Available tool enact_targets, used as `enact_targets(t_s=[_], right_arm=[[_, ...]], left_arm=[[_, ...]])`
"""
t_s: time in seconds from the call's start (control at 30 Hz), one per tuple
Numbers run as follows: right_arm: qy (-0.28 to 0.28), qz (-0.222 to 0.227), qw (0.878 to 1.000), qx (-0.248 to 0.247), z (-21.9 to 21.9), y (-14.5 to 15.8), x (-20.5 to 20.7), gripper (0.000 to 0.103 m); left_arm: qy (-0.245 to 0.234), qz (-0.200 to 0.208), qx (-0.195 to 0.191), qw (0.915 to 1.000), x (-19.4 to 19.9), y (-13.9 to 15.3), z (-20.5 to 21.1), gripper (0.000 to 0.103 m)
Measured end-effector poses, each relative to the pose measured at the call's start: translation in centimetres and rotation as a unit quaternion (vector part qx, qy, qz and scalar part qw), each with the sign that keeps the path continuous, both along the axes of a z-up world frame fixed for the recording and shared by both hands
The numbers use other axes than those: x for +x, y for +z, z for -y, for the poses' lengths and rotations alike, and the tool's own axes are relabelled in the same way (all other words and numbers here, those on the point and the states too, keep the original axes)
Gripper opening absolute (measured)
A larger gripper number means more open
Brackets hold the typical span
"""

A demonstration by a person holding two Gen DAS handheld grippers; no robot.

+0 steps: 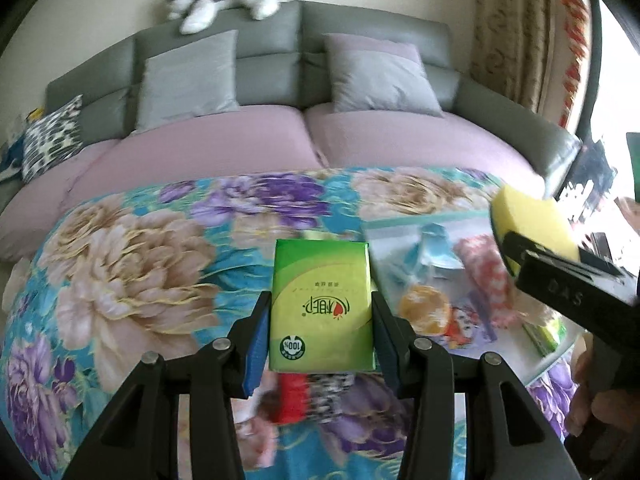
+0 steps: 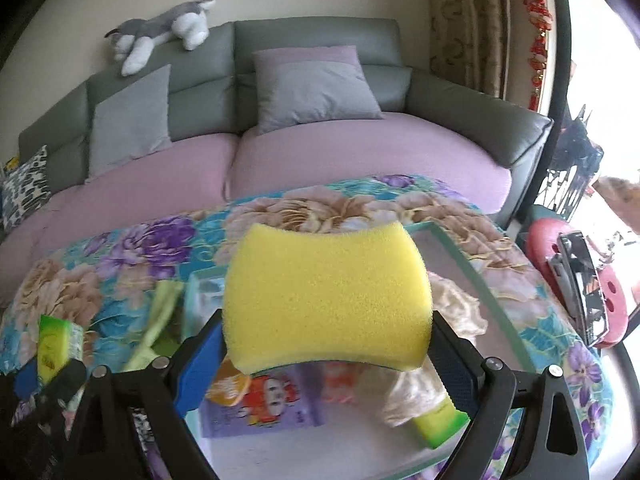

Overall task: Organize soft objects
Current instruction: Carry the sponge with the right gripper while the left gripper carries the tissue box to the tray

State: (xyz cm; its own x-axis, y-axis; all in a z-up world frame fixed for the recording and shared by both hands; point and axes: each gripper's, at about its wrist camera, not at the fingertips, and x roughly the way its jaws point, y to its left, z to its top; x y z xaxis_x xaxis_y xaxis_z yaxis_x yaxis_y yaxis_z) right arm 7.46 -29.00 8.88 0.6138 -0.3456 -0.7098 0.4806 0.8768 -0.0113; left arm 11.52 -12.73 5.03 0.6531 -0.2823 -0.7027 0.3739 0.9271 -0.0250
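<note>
Both claws are mid-carry, each with a soft item lifted clear above the floral cloth (image 1: 132, 248), so the step in hand looks like transport toward a drop-off place; where that place is cannot be told.

Farthest ahead of both claws runs the grey sofa (image 2: 460, 104) with its mauve seat, two grey cushions (image 1: 188, 80) against the back and a plush husky (image 2: 160, 36) lying along the top. Nearer, below the claws, spreads the floral cloth. Below the right claw and to the right of the left one lies a clear glass tray (image 2: 472, 264) holding soft clutter: a pink patterned cloth (image 1: 486, 276), a beige frilly cloth (image 2: 456, 308), cartoon-printed packets (image 2: 260, 404) and a green sponge (image 2: 440, 424).

The right gripper (image 2: 326, 356) is clamped on a yellow sponge (image 2: 328, 300), which bulges out past the blue pads (image 2: 200, 368) on both sides. The left gripper (image 1: 320, 340) grips a green tissue pack (image 1: 322, 304) by its long edges, printed face up.

The next move calls for lowering each item onto a free patch and only then releasing; the sponge will spring back when let go. The two claws ride close together, the right just beside the left, and the crowded tray leaves little bare space beneath.
</note>
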Motion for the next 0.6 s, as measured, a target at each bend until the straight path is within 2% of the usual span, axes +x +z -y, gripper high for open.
enact_targets(t_s=[0.3,0.6], right_arm=[[-0.035,0.008,0.999,0.029,4.0,-0.5,-1.5,0.096],[-0.055,0.021,0.997,0.041,6.1,-0.3,-2.5,0.096]], left_arm=[[-0.065,0.002,0.041,0.9970,-0.5,-1.1,6.8,0.049],[-0.077,-0.004,0.054,0.9956,0.4,-2.3,10.9,0.049]])
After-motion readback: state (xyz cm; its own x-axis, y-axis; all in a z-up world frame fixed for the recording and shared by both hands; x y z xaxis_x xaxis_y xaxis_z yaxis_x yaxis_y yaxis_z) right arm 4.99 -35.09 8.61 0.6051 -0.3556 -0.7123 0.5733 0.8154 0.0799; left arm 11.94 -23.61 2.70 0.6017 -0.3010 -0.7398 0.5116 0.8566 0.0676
